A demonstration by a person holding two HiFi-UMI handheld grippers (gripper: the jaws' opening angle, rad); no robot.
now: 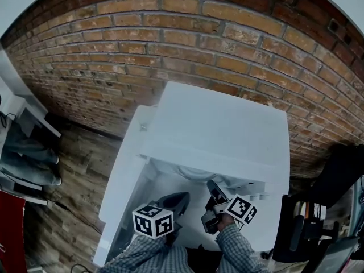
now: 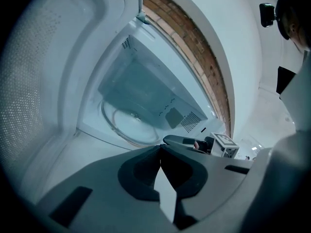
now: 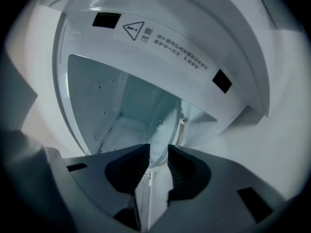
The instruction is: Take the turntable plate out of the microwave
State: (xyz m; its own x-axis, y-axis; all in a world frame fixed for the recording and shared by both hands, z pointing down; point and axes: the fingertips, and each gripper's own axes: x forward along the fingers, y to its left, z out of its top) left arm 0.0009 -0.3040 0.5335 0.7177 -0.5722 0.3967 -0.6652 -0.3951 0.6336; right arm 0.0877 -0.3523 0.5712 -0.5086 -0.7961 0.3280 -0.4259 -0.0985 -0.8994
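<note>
The white microwave (image 1: 222, 129) stands with its door swung open to the left. Inside lies the round glass turntable plate (image 2: 127, 122), flat on the cavity floor; its rim (image 1: 193, 173) shows under the front edge. My left gripper (image 2: 160, 148) is shut and empty, just in front of the opening (image 1: 181, 199). My right gripper (image 3: 159, 152) is rolled onto its side at the cavity's front right (image 1: 213, 186), jaws a little apart. The plate's edge (image 3: 165, 130) shows in line with that gap. I cannot tell if it touches. The left gripper view catches the right gripper (image 2: 194, 142).
The open door (image 2: 29, 106) with its dotted mesh stands close on the left. A brick wall (image 1: 170, 44) rises behind the microwave. A warning label (image 3: 167, 42) sits on the cavity's front frame. Dark clutter (image 1: 318, 220) stands at the right, and wood floor (image 1: 79, 169) lies at the left.
</note>
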